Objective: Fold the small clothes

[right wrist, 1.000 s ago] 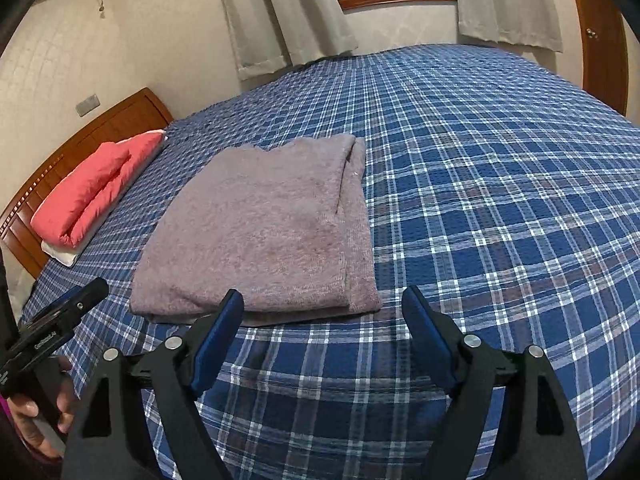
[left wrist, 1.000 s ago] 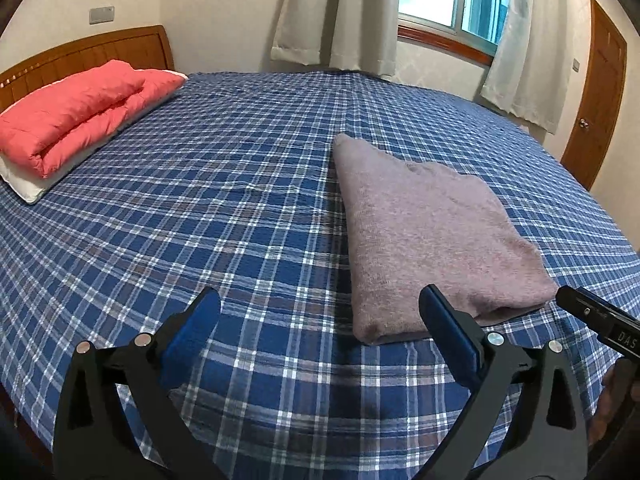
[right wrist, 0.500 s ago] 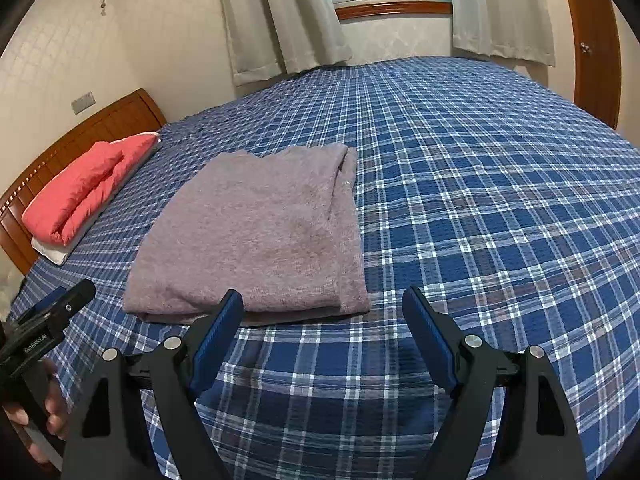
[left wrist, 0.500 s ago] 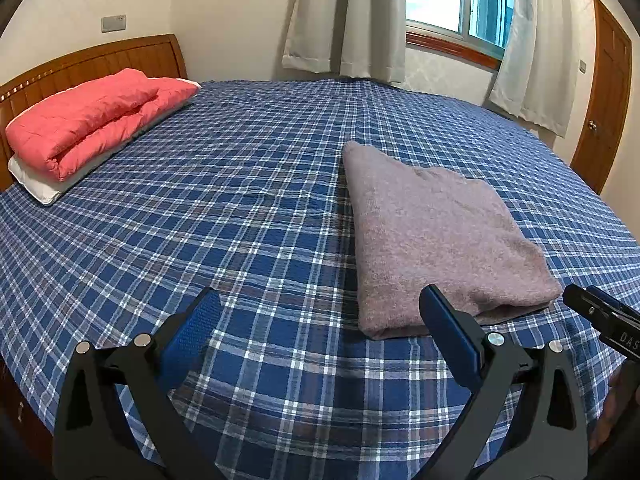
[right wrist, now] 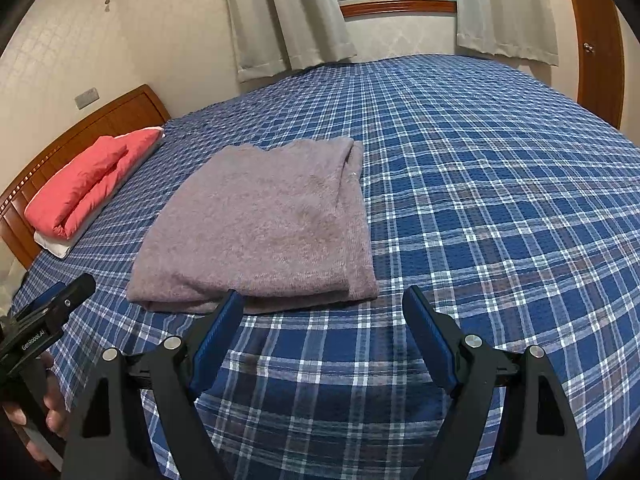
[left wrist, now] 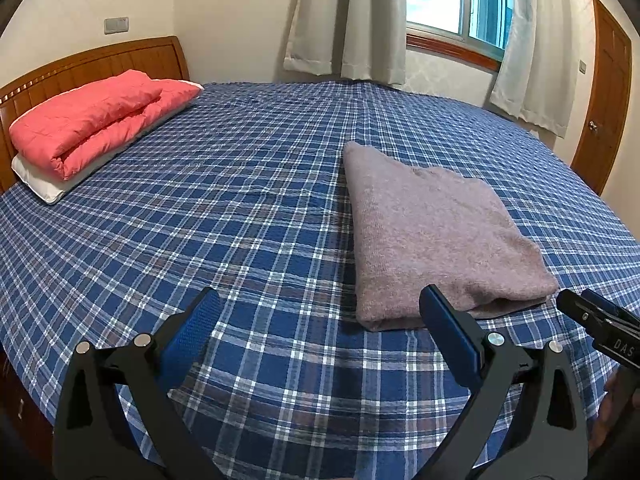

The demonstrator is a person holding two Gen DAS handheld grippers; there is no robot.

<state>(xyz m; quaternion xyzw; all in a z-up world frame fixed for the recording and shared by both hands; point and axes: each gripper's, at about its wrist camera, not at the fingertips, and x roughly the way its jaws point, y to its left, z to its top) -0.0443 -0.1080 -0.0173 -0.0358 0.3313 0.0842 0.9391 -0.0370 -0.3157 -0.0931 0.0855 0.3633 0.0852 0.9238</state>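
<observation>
Far left of the jaws, a red quilt (left wrist: 100, 116) lies on a white pillow (left wrist: 48, 188) against the wooden headboard (left wrist: 92, 64); the left gripper (left wrist: 316, 336) hangs empty, jaws spread, over the plaid bedspread (left wrist: 240, 220); the folded grey garment (left wrist: 432, 232) lies just beyond its right jaw; the right gripper (right wrist: 324, 328), likewise spread and empty, has its left jaw before the garment's near edge; curtains (right wrist: 288, 16) hang beyond.

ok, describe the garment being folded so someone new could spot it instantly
Start at the bed with the blue plaid cover. Near its front edge lies a folded grey knit garment, a flat rectangle. The only other soft items, the red quilt and white pillow, sit by the headboard.
</observation>
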